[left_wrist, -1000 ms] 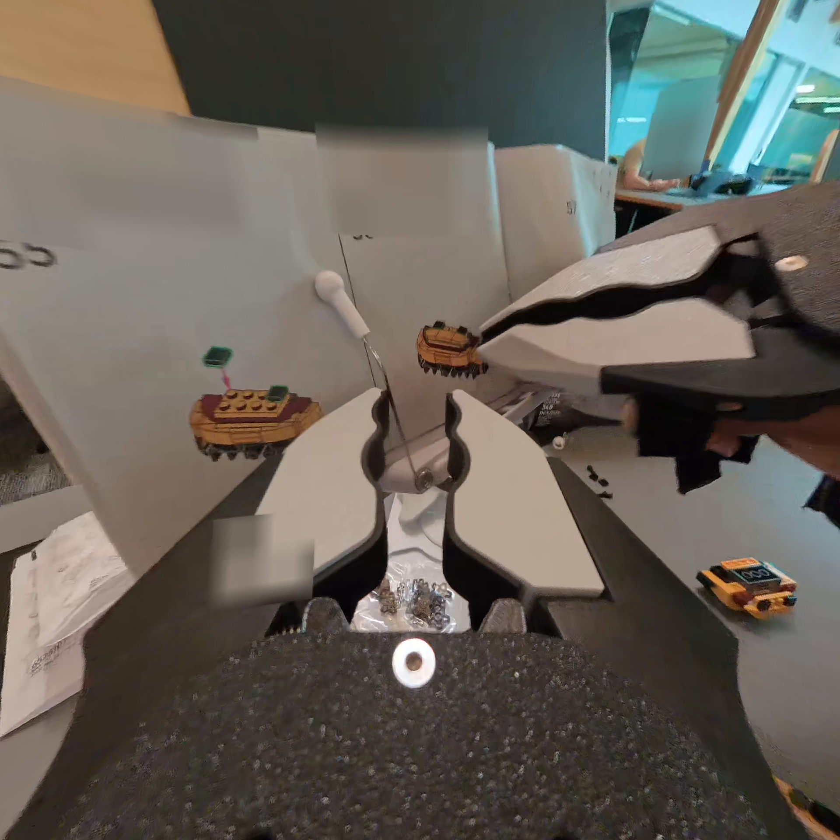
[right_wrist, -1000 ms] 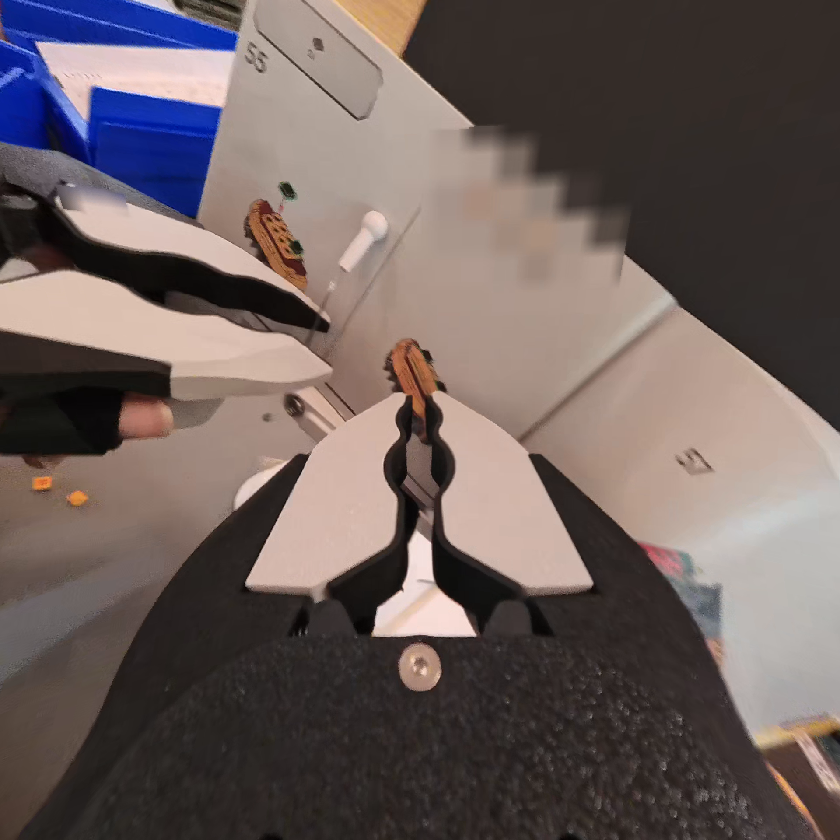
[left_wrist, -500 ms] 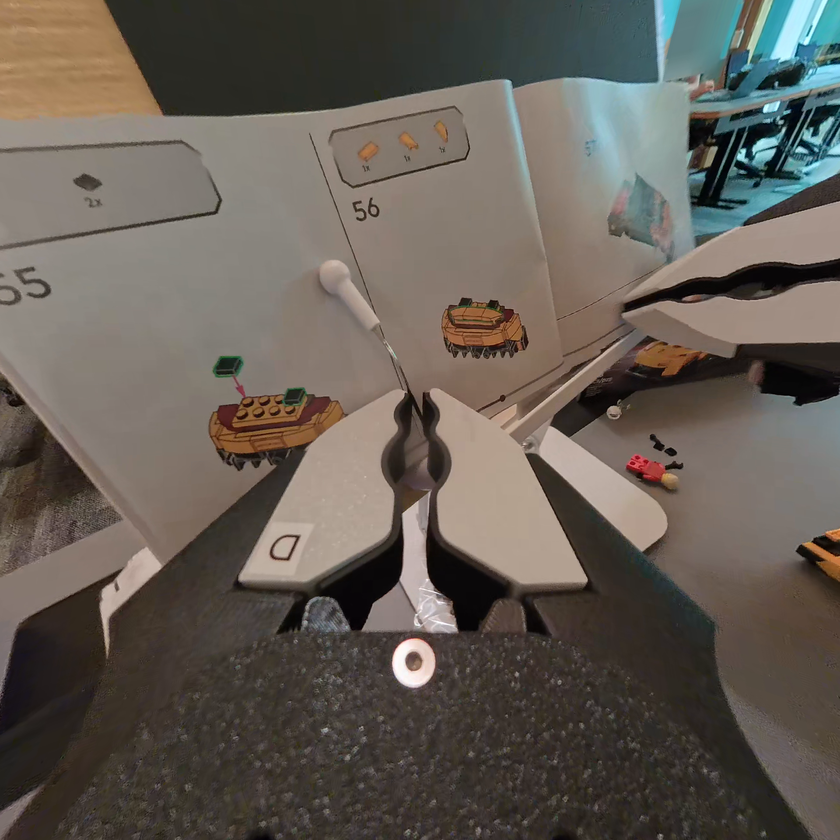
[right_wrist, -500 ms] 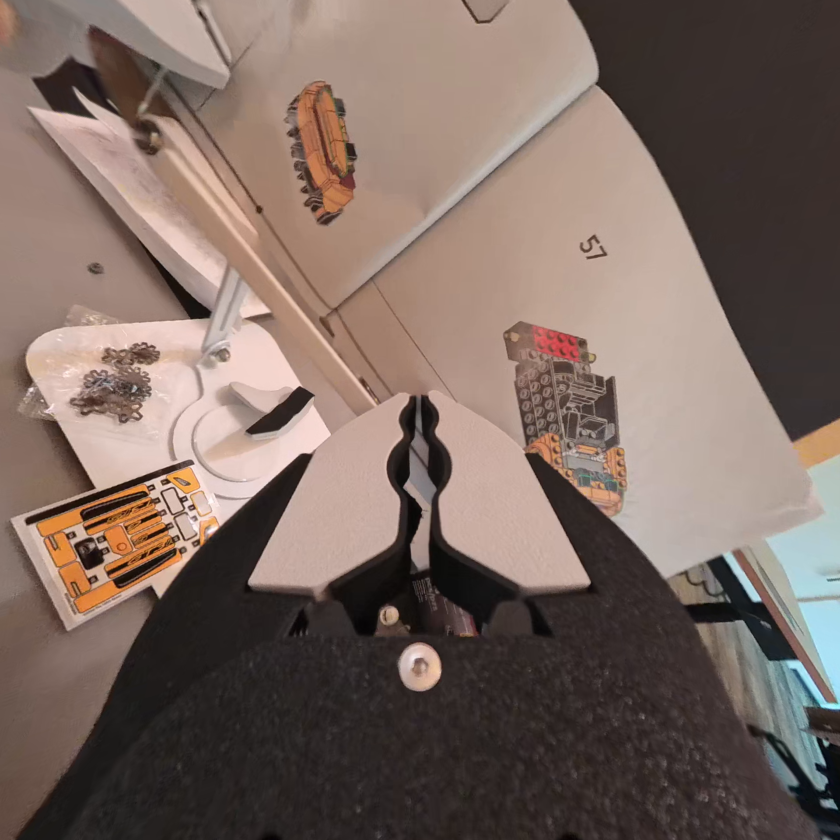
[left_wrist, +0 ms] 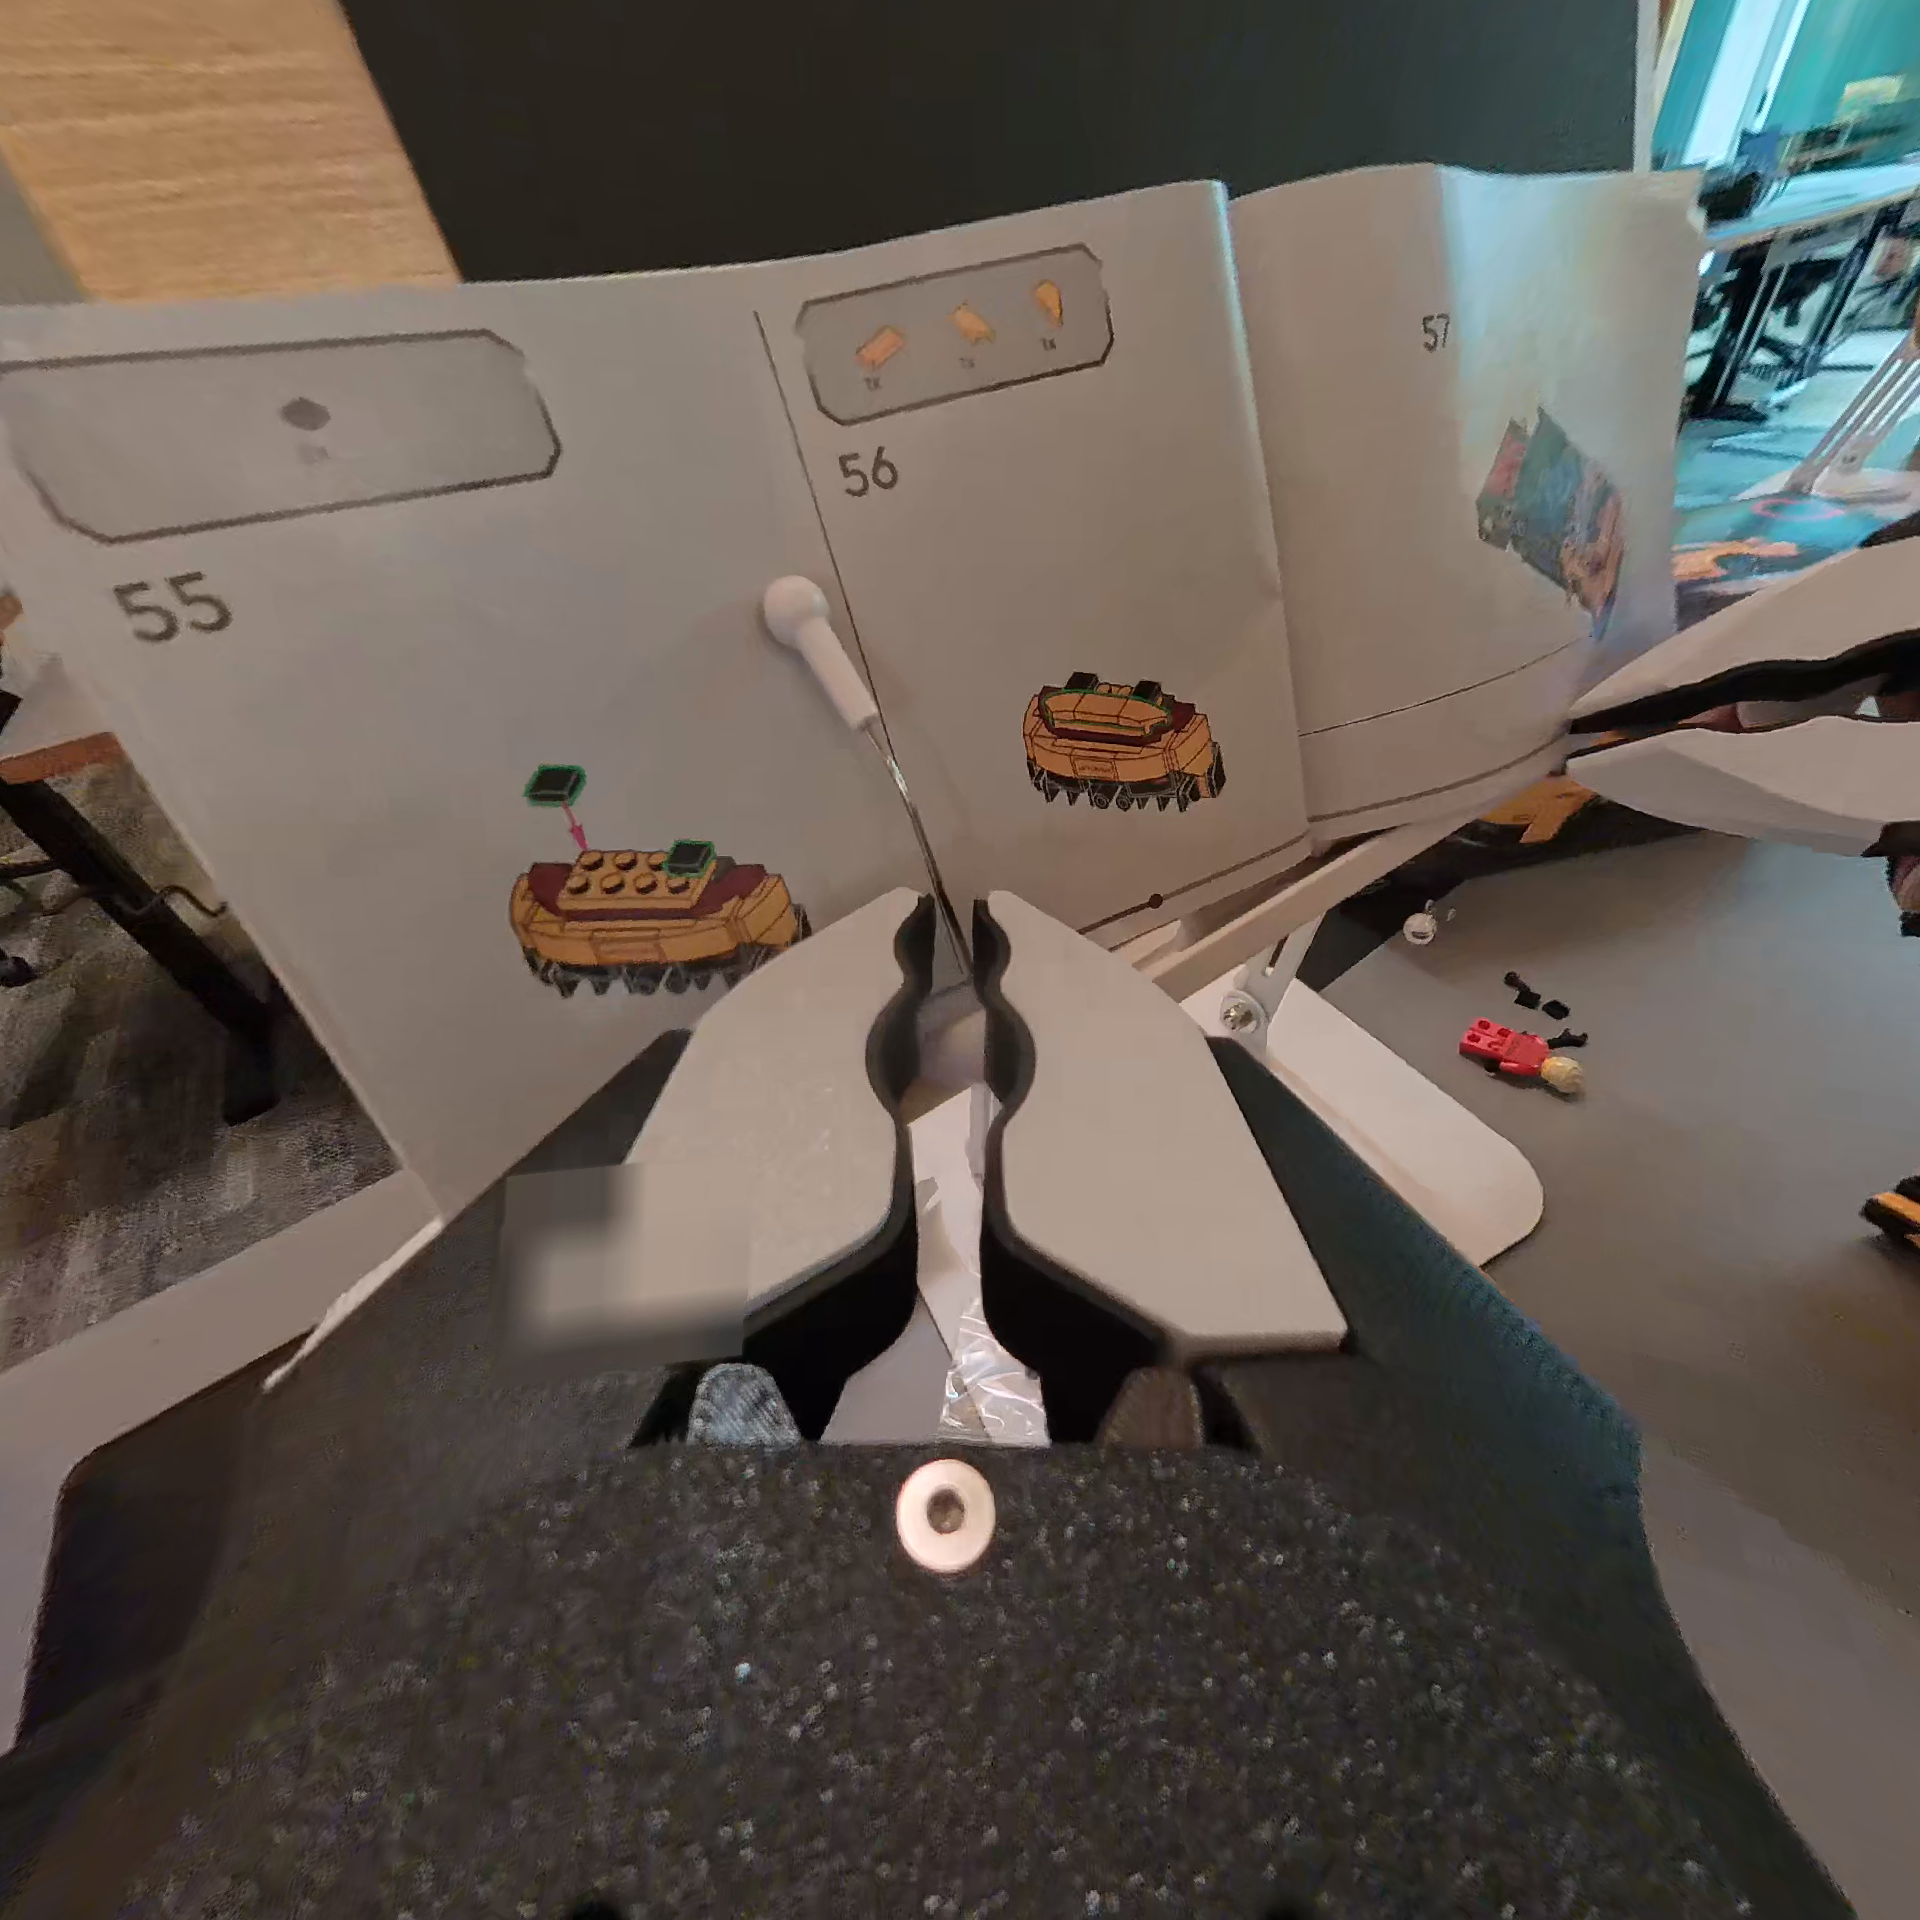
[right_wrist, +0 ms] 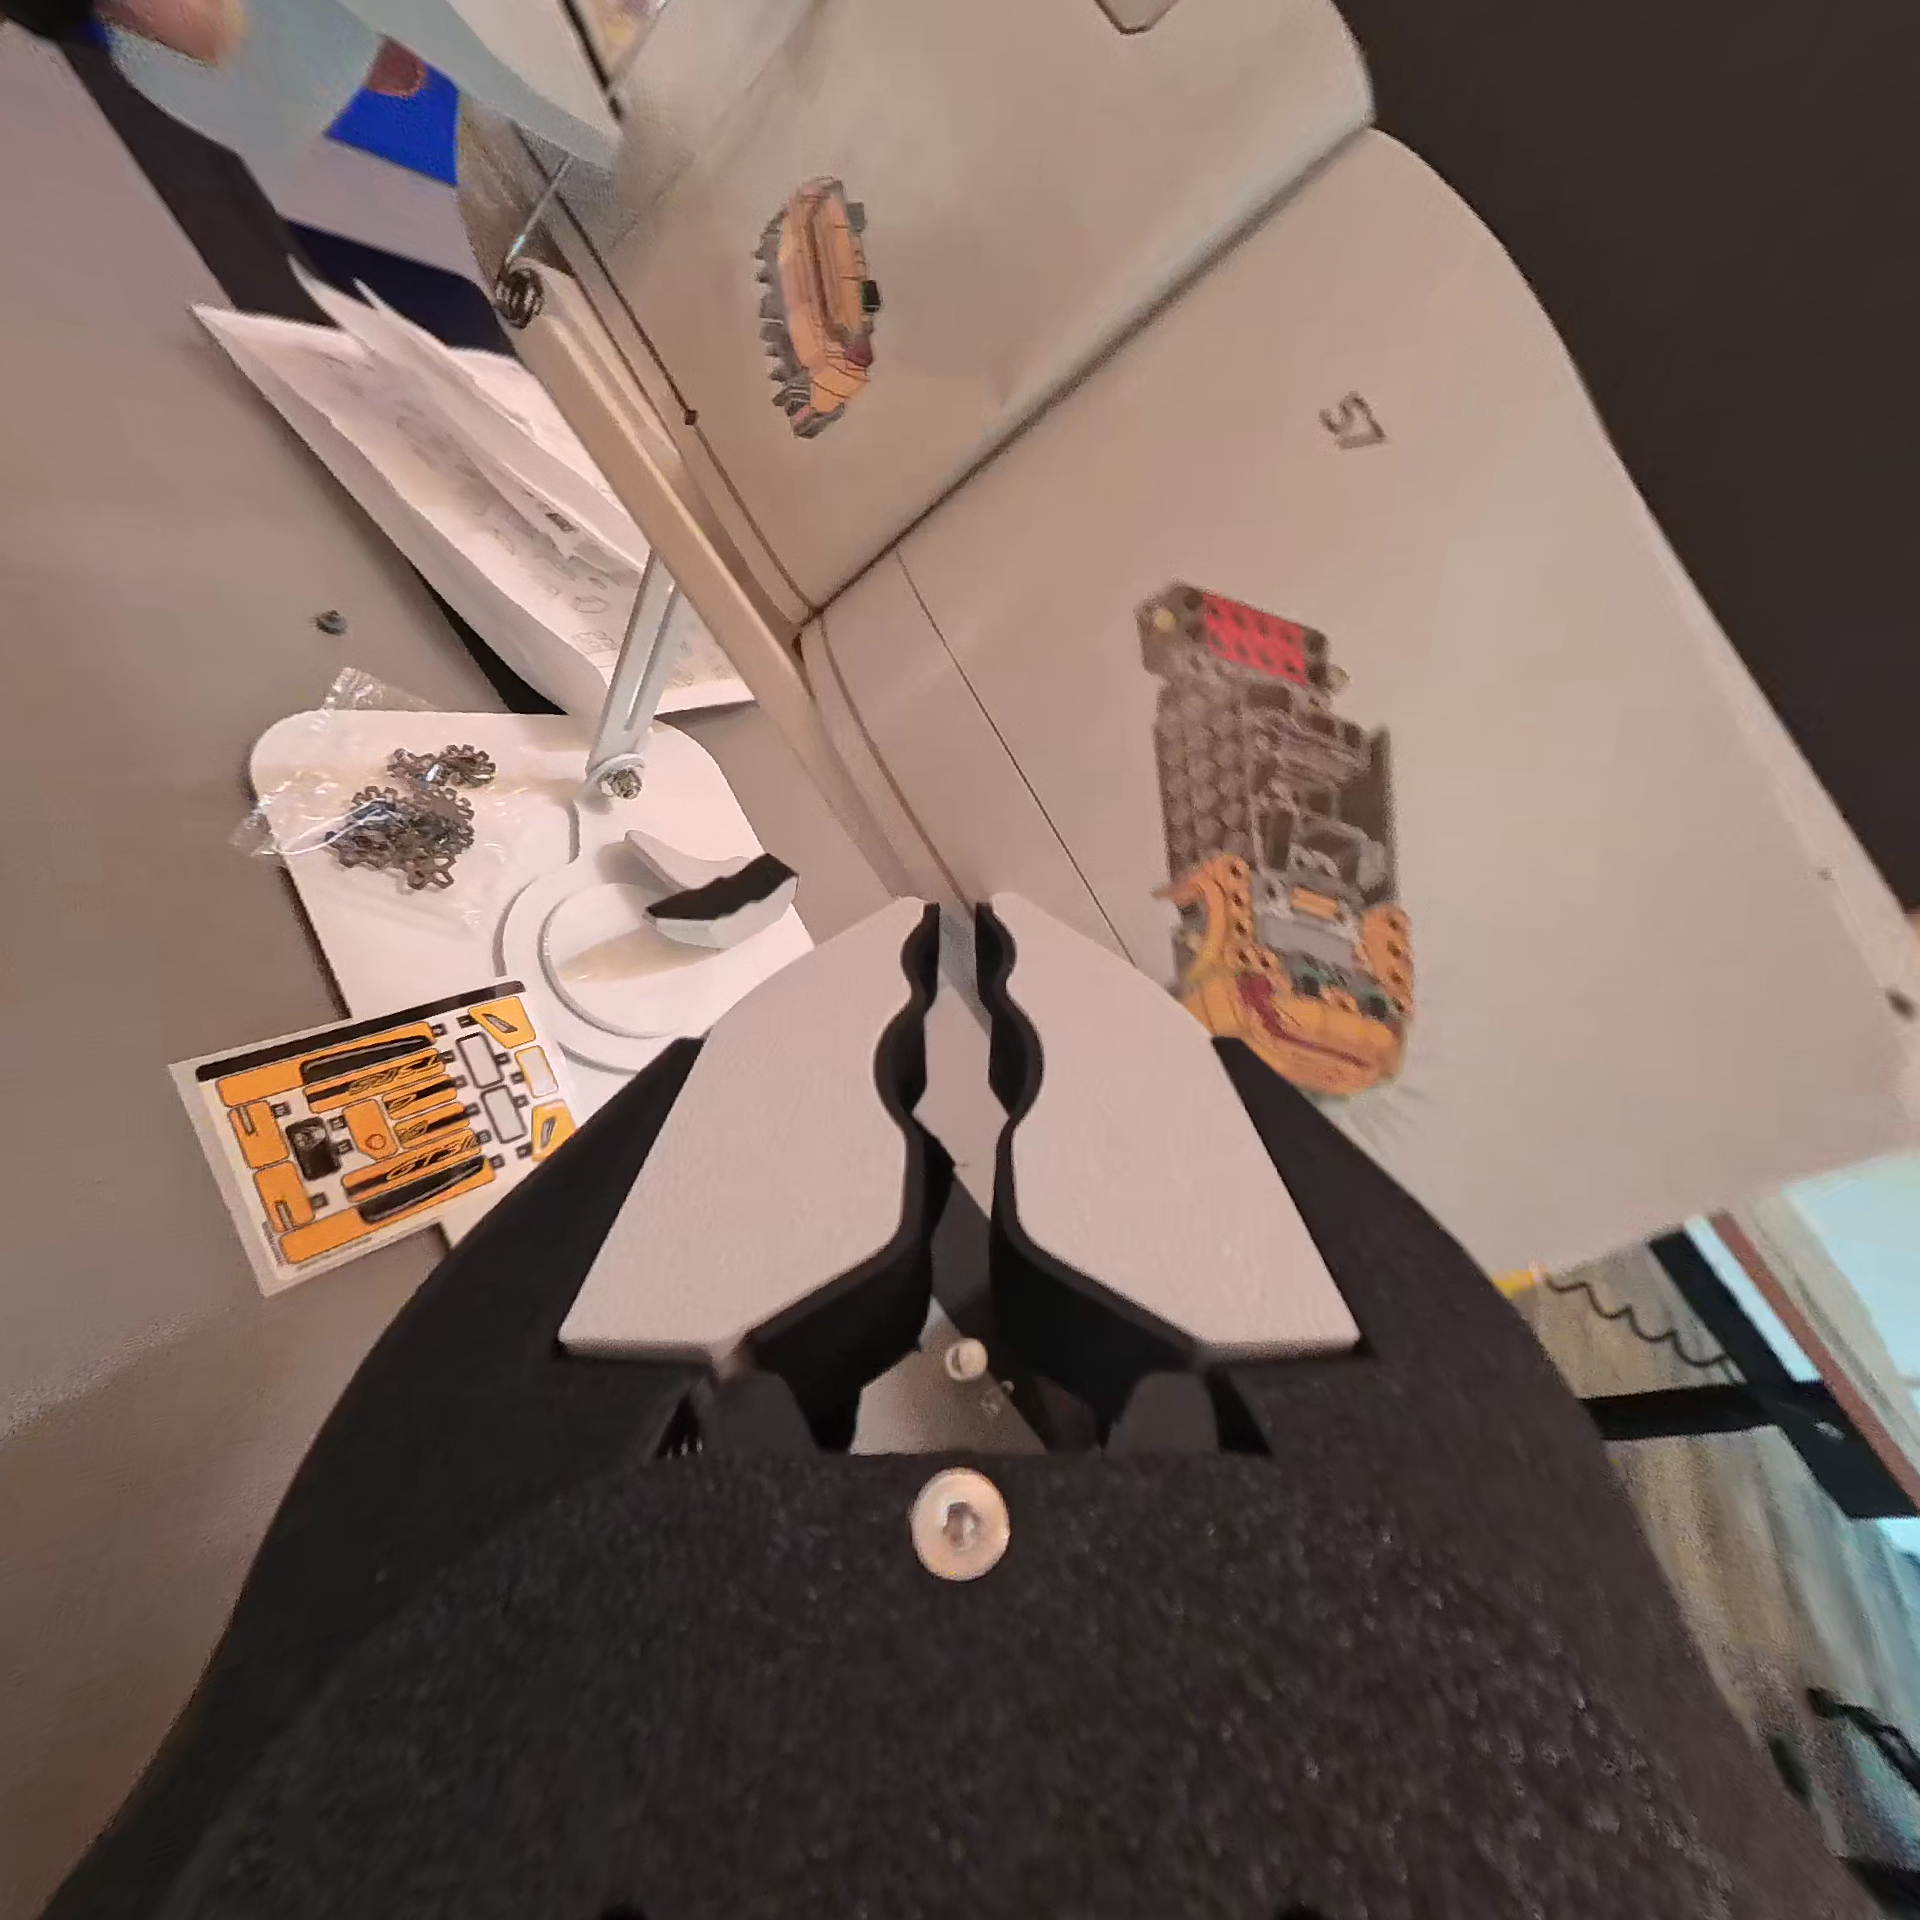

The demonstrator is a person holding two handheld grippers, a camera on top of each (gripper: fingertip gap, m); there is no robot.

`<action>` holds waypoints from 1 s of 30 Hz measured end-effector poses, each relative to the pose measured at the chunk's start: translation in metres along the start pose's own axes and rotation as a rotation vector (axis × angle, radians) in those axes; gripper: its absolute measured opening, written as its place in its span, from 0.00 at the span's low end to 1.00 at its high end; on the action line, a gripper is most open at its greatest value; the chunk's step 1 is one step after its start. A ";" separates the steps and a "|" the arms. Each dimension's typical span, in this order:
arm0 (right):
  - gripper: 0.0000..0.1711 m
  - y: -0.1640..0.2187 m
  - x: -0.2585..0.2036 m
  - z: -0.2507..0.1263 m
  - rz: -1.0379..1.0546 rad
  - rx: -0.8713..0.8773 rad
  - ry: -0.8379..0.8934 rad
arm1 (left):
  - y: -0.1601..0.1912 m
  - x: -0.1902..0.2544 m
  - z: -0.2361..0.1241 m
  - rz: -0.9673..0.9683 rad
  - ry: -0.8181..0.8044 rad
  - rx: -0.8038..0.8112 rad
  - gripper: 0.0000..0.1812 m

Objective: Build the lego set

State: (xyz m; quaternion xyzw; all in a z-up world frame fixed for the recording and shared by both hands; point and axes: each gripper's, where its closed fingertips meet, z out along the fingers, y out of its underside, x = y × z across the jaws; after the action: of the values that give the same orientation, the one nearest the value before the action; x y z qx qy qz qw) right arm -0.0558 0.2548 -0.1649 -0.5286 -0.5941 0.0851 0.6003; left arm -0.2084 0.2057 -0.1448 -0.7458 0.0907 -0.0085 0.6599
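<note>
The instruction booklet [left_wrist: 1039, 540] stands open on a white stand, with drawings of an orange build. My left gripper [left_wrist: 948, 920] is shut on the stand's thin wire page holder [left_wrist: 831, 665], which has a white tip and lies across the pages. My right gripper [right_wrist: 956, 914] is shut on the lower edge of the right-hand page [right_wrist: 1351, 520]. In the left wrist view it [left_wrist: 1574, 740] pinches that page's corner at the far right. The left gripper's pale finger [right_wrist: 468, 73] shows at the top left of the right wrist view.
The stand's white base [left_wrist: 1403, 1164] rests on the grey table. A red minifigure part [left_wrist: 1517, 1055] and small black pieces [left_wrist: 1538, 1003] lie right of it. A sticker sheet [right_wrist: 374, 1132], a bag of dark pieces [right_wrist: 405, 821] and a folded leaflet [right_wrist: 447, 468] lie nearby. The tips of one gripper are about 15 centimeters away from the tips of the other.
My left gripper has closed on the wire page holder. My right gripper has swung right and down with the page edge, opening the right-hand page to view.
</note>
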 end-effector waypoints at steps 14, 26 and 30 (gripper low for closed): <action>0.12 0.092 -0.034 -0.011 0.316 -0.096 -0.094 | 0.118 0.035 0.005 -0.002 0.184 -0.249 0.15; 0.09 0.074 -0.011 0.075 0.401 -0.089 0.055 | 0.087 0.011 0.067 -0.056 -0.035 -0.034 0.07; 0.06 0.074 -0.011 0.078 0.385 -0.089 0.032 | 0.088 0.011 0.066 -0.041 -0.090 -0.048 0.06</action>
State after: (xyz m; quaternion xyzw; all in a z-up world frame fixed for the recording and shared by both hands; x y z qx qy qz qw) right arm -0.0832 0.3198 -0.2470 -0.6597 -0.4755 0.1636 0.5585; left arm -0.2001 0.2589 -0.2410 -0.7627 0.0458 0.0135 0.6449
